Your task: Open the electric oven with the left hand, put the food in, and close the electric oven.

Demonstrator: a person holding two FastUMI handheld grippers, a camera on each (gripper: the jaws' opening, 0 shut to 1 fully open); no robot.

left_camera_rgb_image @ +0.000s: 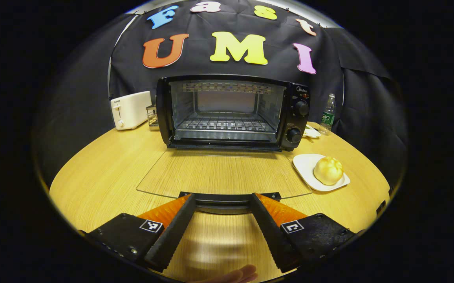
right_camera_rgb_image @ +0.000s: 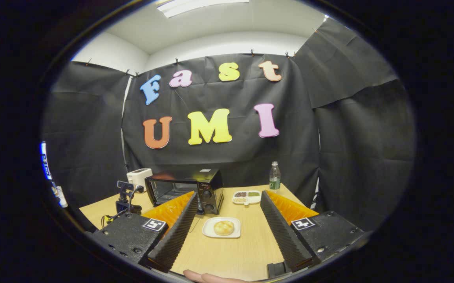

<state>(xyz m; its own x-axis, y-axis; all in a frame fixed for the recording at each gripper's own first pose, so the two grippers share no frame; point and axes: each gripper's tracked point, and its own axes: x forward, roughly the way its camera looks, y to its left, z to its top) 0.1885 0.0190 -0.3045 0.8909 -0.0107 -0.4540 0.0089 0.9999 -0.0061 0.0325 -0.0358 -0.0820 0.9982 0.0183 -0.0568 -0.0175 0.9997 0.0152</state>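
A: Your left tool [left_camera_rgb_image: 222, 201] is sitting released, its two fingers spread wide and low over the desk [left_camera_rgb_image: 101, 173]. Between the fingertips, at twelve o'clock, the handle [left_camera_rgb_image: 223, 200] of the oven door [left_camera_rgb_image: 223, 173] is lying just beside them; I cannot tell whether either finger is touching it.

B: And the oven [left_camera_rgb_image: 233, 112]?

A: It is standing open at twelve o'clock in the left gripper view. The glass door is lying folded down flat toward you over the desk, and the wire rack [left_camera_rgb_image: 223, 125] inside is showing bare.

B: Where is the food sitting?

A: The bun [left_camera_rgb_image: 328, 170] is resting on a white plate [left_camera_rgb_image: 303, 165] at about two o'clock from your left tool, just right of the open door and near the oven's two knobs [left_camera_rgb_image: 297, 121].

B: What is the right tool [right_camera_rgb_image: 227, 200] doing?

A: It is hanging released too, fingers wide apart and gripping nothing, well back from the oven. In the right gripper view the plate with the bun [right_camera_rgb_image: 224, 227] is lying at twelve o'clock, between the two fingers but farther off.

B: Anything else on the desk?

A: A white toaster [left_camera_rgb_image: 130, 110] is standing at ten o'clock of the oven, a water bottle [left_camera_rgb_image: 328, 114] at three o'clock, and a small divided tray [right_camera_rgb_image: 246, 197] is sitting near the bottle.
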